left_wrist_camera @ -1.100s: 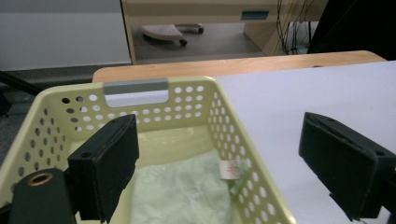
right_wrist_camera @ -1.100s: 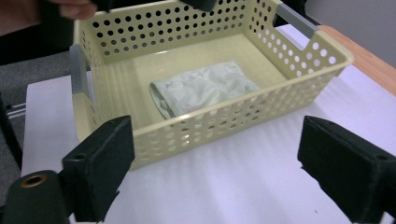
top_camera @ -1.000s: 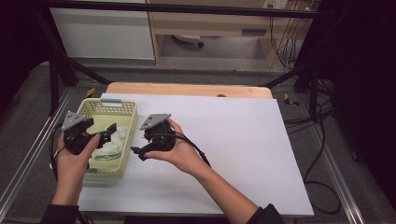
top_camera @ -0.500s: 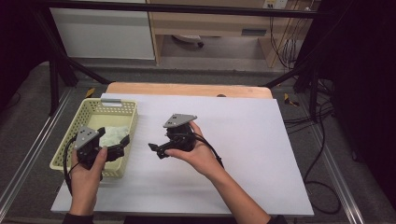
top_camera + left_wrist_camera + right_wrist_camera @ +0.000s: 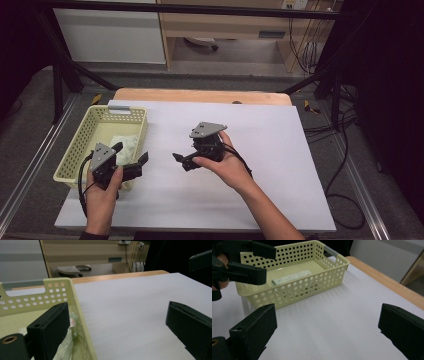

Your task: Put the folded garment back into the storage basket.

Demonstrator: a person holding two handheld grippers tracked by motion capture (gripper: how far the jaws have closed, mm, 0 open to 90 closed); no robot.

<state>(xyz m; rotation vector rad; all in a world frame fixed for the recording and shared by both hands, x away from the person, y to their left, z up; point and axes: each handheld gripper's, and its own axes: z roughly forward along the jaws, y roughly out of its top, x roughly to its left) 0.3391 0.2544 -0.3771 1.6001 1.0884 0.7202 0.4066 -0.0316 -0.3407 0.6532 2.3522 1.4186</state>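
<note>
The table, covered in white, takes up most of the high view, with a strip of wood along its far edge. At its left end sits the yellow perforated basket, its near right corner hidden behind the left gripper. A pale green packet lies flat on the basket floor, toward the right wall; in the left gripper view it is half covered by a jaw, and its print is too small to read.

The right hand reaches in from the bottom over the middle of the table, forearm slanting up and left, wrist level, gripper aimed left at the basket. The left hand comes straight up from the bottom edge, gripper aimed right and away, at the basket's near right corner.

The right gripper is above bare table, well apart from the basket, jaws spread wide with nothing between them. The left gripper is likewise spread wide and empty, one jaw over the basket's inside, the other over the table, the wall below the gap.
</note>
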